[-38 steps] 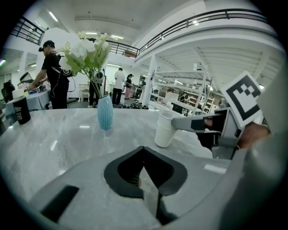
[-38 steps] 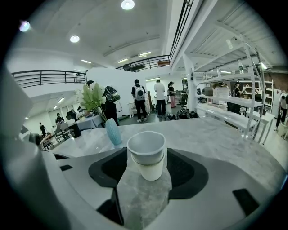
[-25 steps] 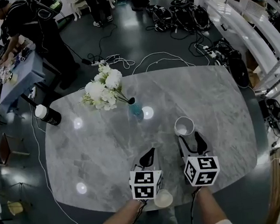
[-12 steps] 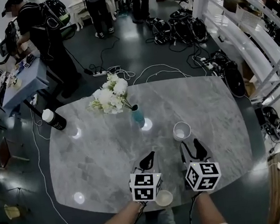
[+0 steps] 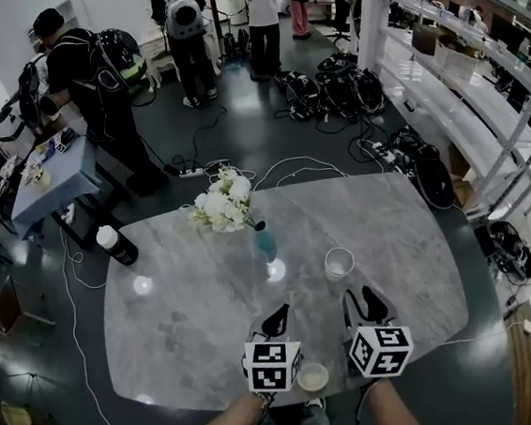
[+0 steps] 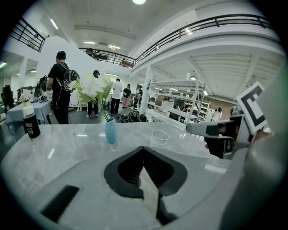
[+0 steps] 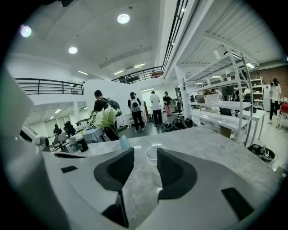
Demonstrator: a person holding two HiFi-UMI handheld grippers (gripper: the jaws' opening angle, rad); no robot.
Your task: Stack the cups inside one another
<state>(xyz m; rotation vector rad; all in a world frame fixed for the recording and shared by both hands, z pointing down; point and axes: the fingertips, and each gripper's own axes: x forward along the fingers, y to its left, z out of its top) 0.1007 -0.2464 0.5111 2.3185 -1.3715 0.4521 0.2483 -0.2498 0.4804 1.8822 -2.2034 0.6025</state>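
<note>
Grey veined marble table (image 5: 181, 310), oval with rounded corners and polished enough to throw back the ceiling lamps.

Task items: a clear, thin-walled plastic cup (image 5: 339, 263) stands upright and open-mouthed on the slab, right of centre, just ahead of the right gripper (image 5: 362, 298) and apart from it. A second pale cup (image 5: 312, 377), a round rim seen from above, sits at the table's near edge between the two marker cubes.

Left gripper (image 5: 278, 314): its matte black, leaf-shaped pads are pressed tip to tip, with nothing between them; it hangs over bare marble.

Right gripper: its pads stand apart with a clear gap. They have just been closing, yet they grasp nothing. In its own view the clear cup shows through the gap, farther along the table and not between the pads.

Other objects: a slim turquoise vase (image 5: 265, 245) holding a loose bunch of white flowers (image 5: 222, 207) stands left of the clear cup. A black cylindrical bottle (image 5: 116, 245) with a white cap stands at the far left corner of the table.
</note>
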